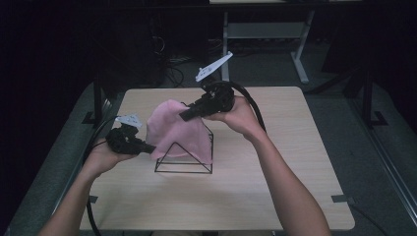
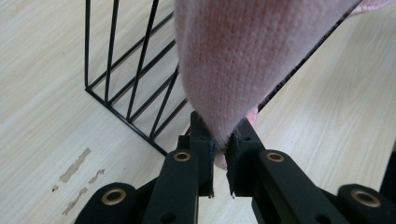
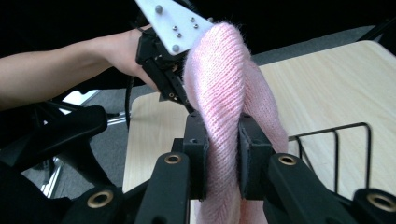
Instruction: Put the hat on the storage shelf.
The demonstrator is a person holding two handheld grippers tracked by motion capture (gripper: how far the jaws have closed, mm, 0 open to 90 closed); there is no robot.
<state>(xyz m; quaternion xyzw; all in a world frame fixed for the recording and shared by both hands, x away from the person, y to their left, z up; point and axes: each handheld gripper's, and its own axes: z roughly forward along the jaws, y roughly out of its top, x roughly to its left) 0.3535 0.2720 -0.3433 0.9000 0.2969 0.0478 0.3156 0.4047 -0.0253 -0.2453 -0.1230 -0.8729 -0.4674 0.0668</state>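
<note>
At the left of the wooden table (image 1: 275, 196), the person's left hand (image 1: 101, 157) held the left gripper (image 1: 147, 146) low, near the table top. Its two black jaws were pinched shut on a lower corner of the pink knitted cloth (image 1: 177, 130), which the left gripper view showed as a narrow fold of cloth (image 2: 224, 60) caught between them. The cloth hung draped over a black wire rack (image 1: 184, 160) standing near the middle of the table, its triangular end facing the person. Further right and higher, the right hand (image 1: 238, 115) held the right gripper (image 1: 187, 114), whose jaws were clamped on a bunched ridge of the cloth (image 3: 224, 140) near its top, above the rack.
</note>
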